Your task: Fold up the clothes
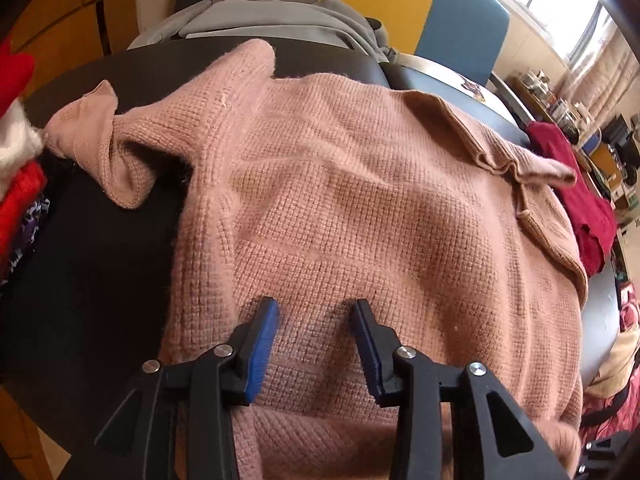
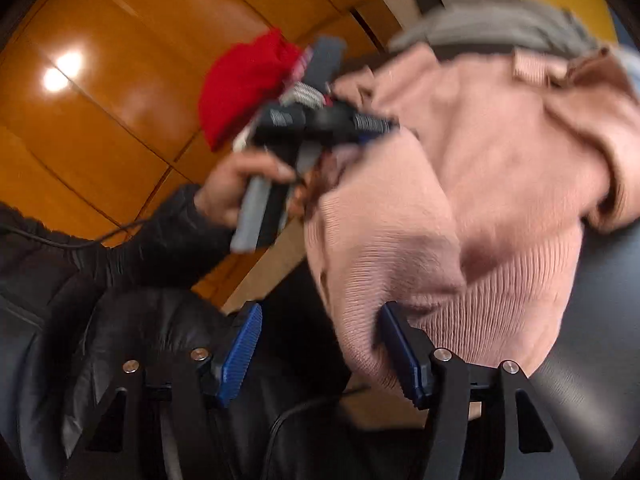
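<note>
Pink sweater covers your tabletop; red clothes and grey garment crowd it. Left claw and right claw both gape, gripping nothing.

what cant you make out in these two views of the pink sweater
- Sweater hem: left wrist view, hidden behind the left hand-held gripper and cut off at the bottom edge.
- Left hand-held gripper's tips: right wrist view, motion blur smears them against the sweater.
- Red cloth: right wrist view, too blurred to identify.
- Table edges: both views, covered by clothes.
</note>
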`<state>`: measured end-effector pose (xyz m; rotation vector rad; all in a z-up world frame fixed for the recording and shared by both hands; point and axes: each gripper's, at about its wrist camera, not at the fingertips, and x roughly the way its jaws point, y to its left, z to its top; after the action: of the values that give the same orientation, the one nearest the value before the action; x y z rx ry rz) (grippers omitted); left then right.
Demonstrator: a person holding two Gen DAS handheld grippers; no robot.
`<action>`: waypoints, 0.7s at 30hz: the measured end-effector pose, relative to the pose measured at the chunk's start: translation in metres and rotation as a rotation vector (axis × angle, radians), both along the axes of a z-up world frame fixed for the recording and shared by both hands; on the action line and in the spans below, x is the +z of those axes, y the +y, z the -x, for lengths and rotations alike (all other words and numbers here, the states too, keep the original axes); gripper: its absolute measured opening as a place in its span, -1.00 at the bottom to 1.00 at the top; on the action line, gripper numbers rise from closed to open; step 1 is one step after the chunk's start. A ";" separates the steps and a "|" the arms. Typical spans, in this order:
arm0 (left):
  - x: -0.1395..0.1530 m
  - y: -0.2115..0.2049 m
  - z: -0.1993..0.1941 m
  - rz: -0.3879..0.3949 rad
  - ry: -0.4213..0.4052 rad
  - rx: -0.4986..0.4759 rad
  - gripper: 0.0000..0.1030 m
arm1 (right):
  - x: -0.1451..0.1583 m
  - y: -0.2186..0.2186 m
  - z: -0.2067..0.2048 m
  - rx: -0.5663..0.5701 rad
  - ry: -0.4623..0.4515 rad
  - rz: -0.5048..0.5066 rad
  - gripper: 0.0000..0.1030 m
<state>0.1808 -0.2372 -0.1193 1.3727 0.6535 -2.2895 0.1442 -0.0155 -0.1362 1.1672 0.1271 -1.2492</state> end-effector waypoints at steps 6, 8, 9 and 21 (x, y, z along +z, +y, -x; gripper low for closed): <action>0.016 0.001 0.011 0.039 -0.019 -0.057 -0.25 | 0.017 0.052 0.045 -0.318 -0.001 0.073 0.45; 0.029 0.007 0.020 0.075 0.021 -0.100 -0.25 | 0.017 0.066 0.065 -0.463 0.037 0.066 0.53; 0.035 0.014 0.028 0.096 0.030 -0.136 -0.25 | 0.014 0.068 0.073 -0.520 0.060 0.045 0.53; 0.011 0.051 0.113 0.226 -0.050 -0.375 -0.09 | -0.013 -0.006 0.051 -0.379 0.402 -0.248 -0.73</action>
<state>0.0682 -0.1858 -0.1080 1.5373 0.1184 -2.5066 0.0937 -0.0213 -0.1497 1.1694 0.3815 -1.8383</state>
